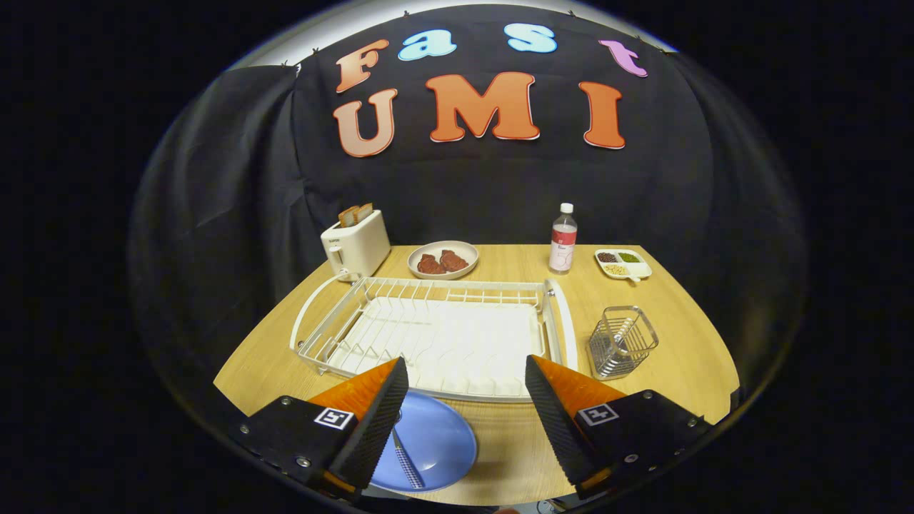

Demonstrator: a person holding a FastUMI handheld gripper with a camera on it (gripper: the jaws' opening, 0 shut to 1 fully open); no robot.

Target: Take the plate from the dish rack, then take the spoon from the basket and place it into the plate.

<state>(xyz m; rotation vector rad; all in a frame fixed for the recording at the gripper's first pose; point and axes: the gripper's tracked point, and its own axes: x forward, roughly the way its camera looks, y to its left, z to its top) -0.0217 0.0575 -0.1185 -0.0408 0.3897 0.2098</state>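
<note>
So starting over on the left, we've got a cream two-slot toaster (pixel 355 248) with bread slices poking out of it, sitting at the back corner of the light wooden table (pixel 685 357). Just right of it there's a shallow beige bowl (pixel 443 259) holding two reddish-brown pieces of food. In front of those sits the white wire dish rack (pixel 435 335) on its drip tray, and its slots look bare to us, so the plate part reads as done. Closer in, the round blue plate (pixel 428 446) lies flat on the table just ahead of the rack's near edge, partly tucked under our left finger, and the metal spoon (pixel 407 464) with the ridged handle is lying in it. Our gripper (pixel 464 400) hangs above the table with its fingers spread wide apart, holding nothing. Further right we see a clear plastic bottle (pixel 563 239) with a red label, a small white divided dish (pixel 623 264) of beans and seeds, and the silver wire basket (pixel 621 341), which looks like it has nothing in it. Our take: the task is basically wrapped, so the thing to do well now is back off straight and high, keeping that left finger from clipping the plate rim or nudging the spoon out.
</note>
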